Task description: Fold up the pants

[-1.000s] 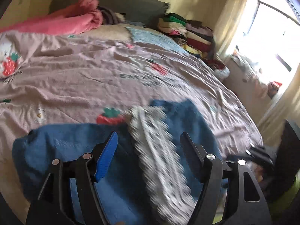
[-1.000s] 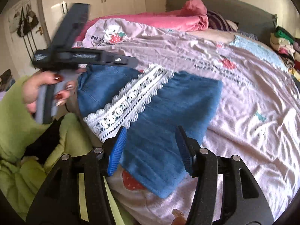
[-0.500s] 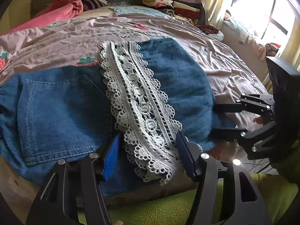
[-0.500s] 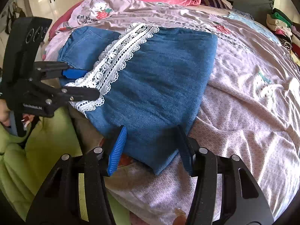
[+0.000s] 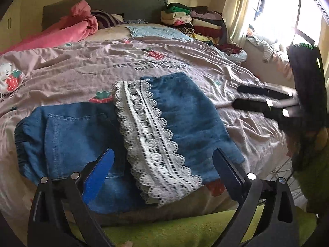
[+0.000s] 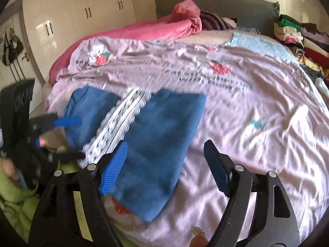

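Note:
Blue denim pants [image 5: 181,111] with a white lace band [image 5: 152,135] lie folded on the pink bedspread near the bed's front edge; they also show in the right wrist view [image 6: 160,133]. My left gripper [image 5: 162,170] is open and empty, held just above the near edge of the pants. My right gripper [image 6: 166,168] is open and empty, above the right end of the pants. The right gripper also shows at the right of the left wrist view [image 5: 265,100], and the left gripper at the left of the right wrist view [image 6: 61,138].
A pink quilt [image 5: 67,30] lies at the head of the bed. A stack of folded clothes [image 5: 195,22] stands at the far right corner. A window [image 5: 287,16] is on the right, white wardrobes [image 6: 82,14] on the left. My green sleeve [image 5: 185,230] lies below.
Both grippers have pulled back and up from the pants, still open. The pants lie where they were.

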`<act>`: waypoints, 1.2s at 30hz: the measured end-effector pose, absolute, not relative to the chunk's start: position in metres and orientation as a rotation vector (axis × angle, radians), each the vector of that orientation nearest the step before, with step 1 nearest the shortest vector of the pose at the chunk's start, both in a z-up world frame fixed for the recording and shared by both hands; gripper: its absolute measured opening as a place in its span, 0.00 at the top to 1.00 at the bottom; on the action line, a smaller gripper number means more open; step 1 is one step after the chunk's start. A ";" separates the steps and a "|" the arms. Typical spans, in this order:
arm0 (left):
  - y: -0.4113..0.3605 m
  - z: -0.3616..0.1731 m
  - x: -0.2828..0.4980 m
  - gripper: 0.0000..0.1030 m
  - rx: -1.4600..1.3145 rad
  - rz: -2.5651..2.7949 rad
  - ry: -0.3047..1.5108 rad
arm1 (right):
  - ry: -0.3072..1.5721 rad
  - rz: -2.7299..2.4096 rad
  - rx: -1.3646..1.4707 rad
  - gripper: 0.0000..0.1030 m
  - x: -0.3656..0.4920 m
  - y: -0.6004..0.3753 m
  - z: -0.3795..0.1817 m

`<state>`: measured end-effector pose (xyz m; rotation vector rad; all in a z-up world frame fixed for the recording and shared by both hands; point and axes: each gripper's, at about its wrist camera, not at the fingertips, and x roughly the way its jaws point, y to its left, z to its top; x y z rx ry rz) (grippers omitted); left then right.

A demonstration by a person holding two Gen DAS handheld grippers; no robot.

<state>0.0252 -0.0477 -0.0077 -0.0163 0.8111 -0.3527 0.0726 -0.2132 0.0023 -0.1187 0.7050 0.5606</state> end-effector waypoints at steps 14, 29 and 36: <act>-0.066 -0.050 0.035 0.08 0.029 -0.386 0.959 | 0.794 0.608 -0.197 0.37 0.156 -0.155 -0.011; -0.059 -0.056 0.037 0.08 -0.010 -0.402 0.967 | 0.915 0.507 -0.218 0.38 0.194 -0.158 -0.057; -0.047 -0.041 0.035 0.07 -0.046 -0.375 0.921 | 0.846 0.507 -0.173 0.29 0.173 -0.169 -0.027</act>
